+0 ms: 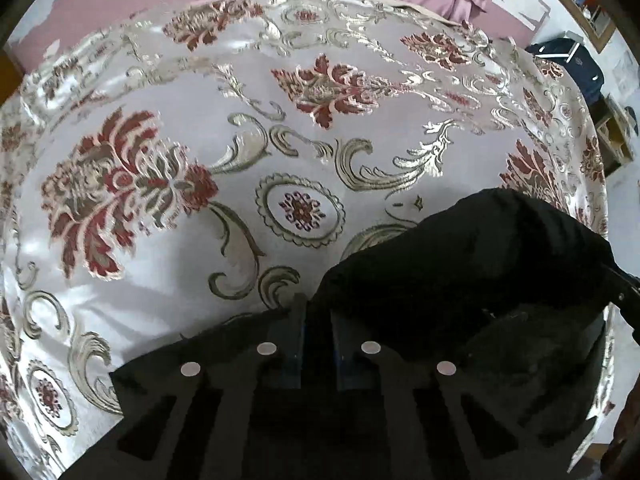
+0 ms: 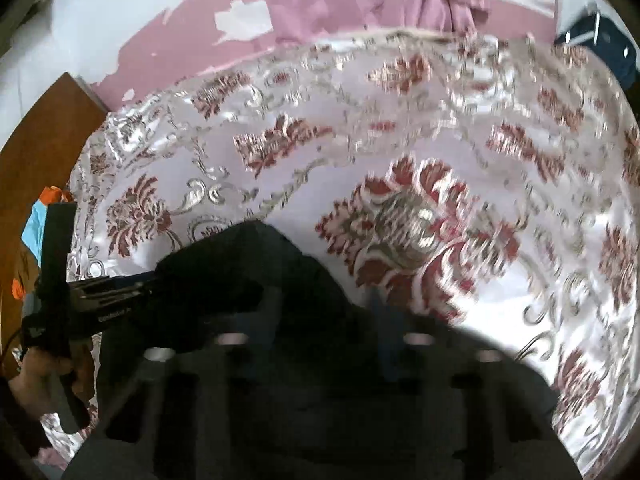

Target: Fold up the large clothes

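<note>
Black garment [image 1: 460, 264]: dark, matte, bunched into rounded mound, no print or seams discernible. Lies on floral bedspread [image 1: 168, 240], lower right of left wrist frame; lower left to centre of right wrist frame [image 2: 248, 272].

Left gripper [image 1: 318, 336]: fingers close together, narrow gap, black fabric edge at tips; clamped on garment. Seen in right wrist frame at left edge [image 2: 120, 292], tips buried in fabric.

Right gripper [image 2: 324, 308]: fingers spread apart, garment draped across left finger; frame blurred, grasp state cannot be determined.

Bedspread: glossy white, red-gold floral motifs. Pink wall [image 2: 200, 36] behind.
</note>
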Motion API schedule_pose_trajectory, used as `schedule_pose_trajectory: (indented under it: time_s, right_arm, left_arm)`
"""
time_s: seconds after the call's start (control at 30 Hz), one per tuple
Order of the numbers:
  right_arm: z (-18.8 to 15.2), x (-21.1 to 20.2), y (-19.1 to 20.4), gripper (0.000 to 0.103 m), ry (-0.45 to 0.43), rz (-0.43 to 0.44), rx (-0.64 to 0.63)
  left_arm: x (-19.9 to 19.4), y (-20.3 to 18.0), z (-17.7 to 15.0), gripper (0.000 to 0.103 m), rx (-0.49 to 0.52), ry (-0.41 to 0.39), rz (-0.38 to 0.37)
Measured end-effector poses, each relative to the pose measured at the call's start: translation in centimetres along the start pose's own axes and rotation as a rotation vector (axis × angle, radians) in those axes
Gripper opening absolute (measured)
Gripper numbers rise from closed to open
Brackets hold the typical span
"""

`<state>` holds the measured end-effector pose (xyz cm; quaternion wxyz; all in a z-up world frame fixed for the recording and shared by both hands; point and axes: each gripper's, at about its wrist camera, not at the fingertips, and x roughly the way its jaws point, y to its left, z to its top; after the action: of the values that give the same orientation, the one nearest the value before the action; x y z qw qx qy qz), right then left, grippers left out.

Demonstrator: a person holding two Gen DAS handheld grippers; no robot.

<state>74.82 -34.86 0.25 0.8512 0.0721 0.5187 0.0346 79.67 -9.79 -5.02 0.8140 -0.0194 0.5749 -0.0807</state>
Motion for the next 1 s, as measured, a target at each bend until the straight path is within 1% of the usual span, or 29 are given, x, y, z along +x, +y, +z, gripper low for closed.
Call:
schedule_pose_trajectory:
  time_s: [0.07, 0.13, 0.17, 0.27, 0.33, 0.43, 0.5, 0.53, 0.63, 0.73, 0.87, 0.93, 1.0]
  right_arm:
    - [-0.7, -0.9, -0.2, 0.013, -0.046, -0.015, -0.01]
    - [-1.1, -2.2, -0.8, 0.01, -0.079, -0.006, -0.007]
    - [-1.8, -3.3, -1.0, 0.01, -0.104, 0.001, -0.014]
    - [-3.5, -5.3, -1.7, 0.008, -0.141, -0.007, -0.065]
    - [-4.8, -6.0, -2.1, 0.007, -0.14, -0.012, -0.082]
    - [-7.2, -6.4, -2.2, 0.006, -0.113, -0.025, -0.117]
    - [-8.6, -5.8, -2.3, 0.006, -0.087, -0.042, -0.149]
    - [-9.1, -5.5, -2.3, 0.006, -0.074, -0.047, -0.154]
    - [-10.6, -3.8, -2.9, 0.006, -0.016, -0.037, -0.115]
    - [-11.8, -2.0, -2.8, 0.006, 0.004, -0.053, -0.123]
    - [-12.6, -0.6, -1.6, 0.006, -0.011, -0.097, -0.178]
    - [-12.5, -0.6, -1.4, 0.006, -0.016, -0.105, -0.185]
    - [-12.2, -1.4, -1.3, 0.006, -0.02, -0.094, -0.179]
  left_arm:
    - [-1.0, -0.1, -0.3, 0.008, 0.006, -0.045, 0.01]
    - [-2.7, 0.1, -0.9, 0.007, 0.008, -0.093, 0.007]
    - [-3.5, 0.3, -1.2, 0.007, 0.005, -0.115, -0.004]
    - [-6.3, 1.1, -2.9, 0.007, 0.001, -0.172, -0.057]
    - [-7.5, 1.0, -4.5, 0.006, 0.041, -0.187, -0.07]
    - [-7.8, 0.1, -6.7, 0.006, 0.112, -0.184, -0.053]
    - [-7.3, -0.3, -8.0, 0.006, 0.145, -0.17, -0.041]
    - [-6.5, -0.4, -8.7, 0.006, 0.161, -0.147, -0.028]
    - [-4.3, -0.3, -10.4, 0.006, 0.179, -0.094, -0.005]
    - [-2.2, -0.6, -11.6, 0.006, 0.198, -0.065, 0.019]
    - [-0.3, -0.7, -12.1, 0.006, 0.171, -0.052, 0.016]
    - [-0.2, -0.3, -11.8, 0.007, 0.127, -0.046, 0.001]
    - [-0.7, 0.1, -11.3, 0.008, 0.085, -0.037, -0.021]
